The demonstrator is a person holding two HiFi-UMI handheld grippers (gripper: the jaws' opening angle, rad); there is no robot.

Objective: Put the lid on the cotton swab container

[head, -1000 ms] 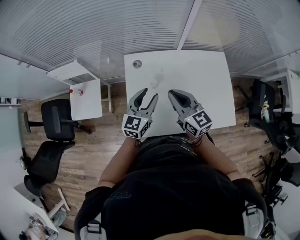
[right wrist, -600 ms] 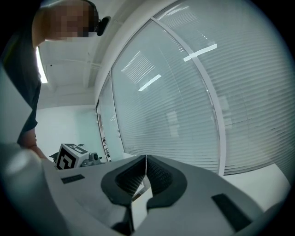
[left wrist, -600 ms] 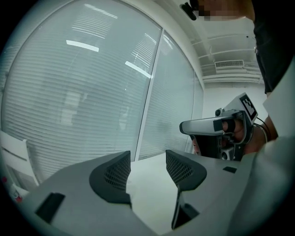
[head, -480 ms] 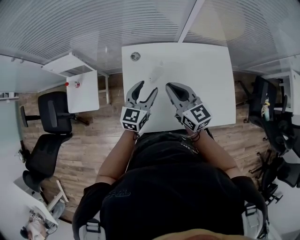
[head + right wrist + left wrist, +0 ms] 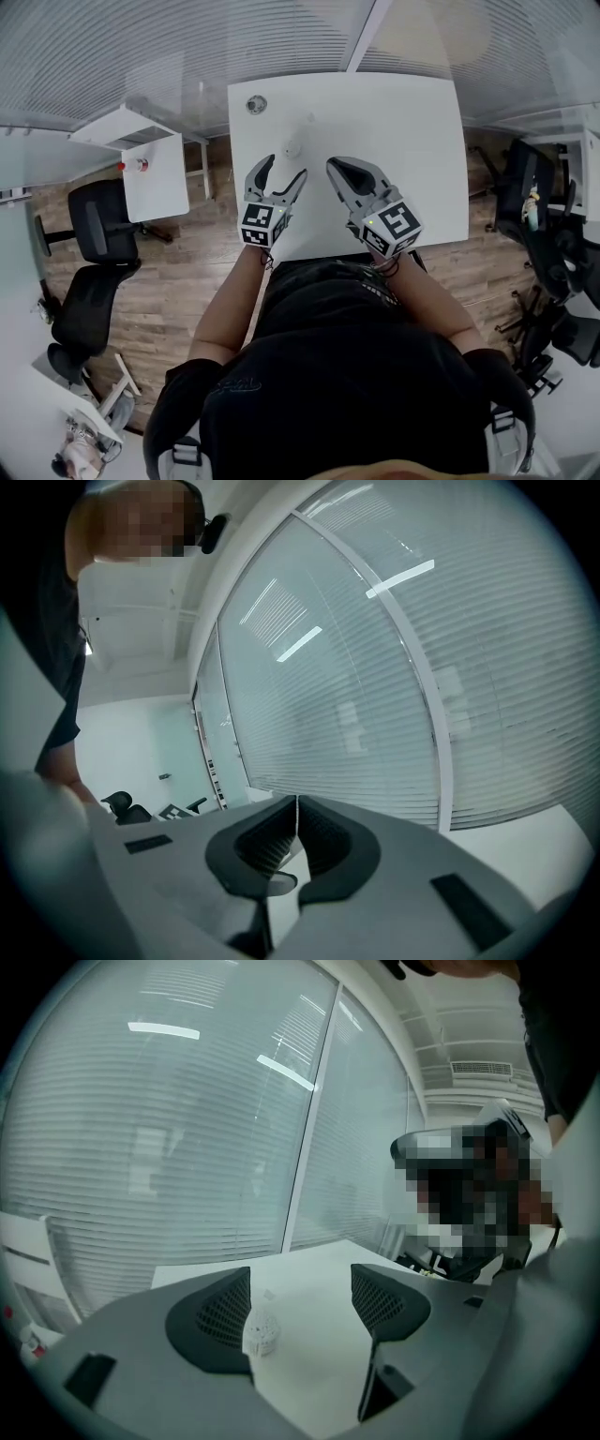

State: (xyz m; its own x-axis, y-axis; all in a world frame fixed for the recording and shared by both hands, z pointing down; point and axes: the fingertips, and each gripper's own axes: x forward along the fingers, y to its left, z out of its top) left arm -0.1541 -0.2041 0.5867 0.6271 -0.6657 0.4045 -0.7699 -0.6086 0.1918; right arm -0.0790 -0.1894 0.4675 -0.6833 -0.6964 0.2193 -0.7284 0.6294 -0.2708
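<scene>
Two forward-pointing tools: left tool (image 5: 284,169) newly widening before container (image 5: 292,147), right tool (image 5: 336,169) closed

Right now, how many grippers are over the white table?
2. Left gripper at the table's front left, jaws just opening, small container by their tips; right gripper beside it, shut and empty.

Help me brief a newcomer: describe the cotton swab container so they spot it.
On the white table, look just beyond the left tongs, whose jaws have just been opening. The cotton swab container is the small pale round tub, unlike the flat grey disc near the far-left corner.
</scene>
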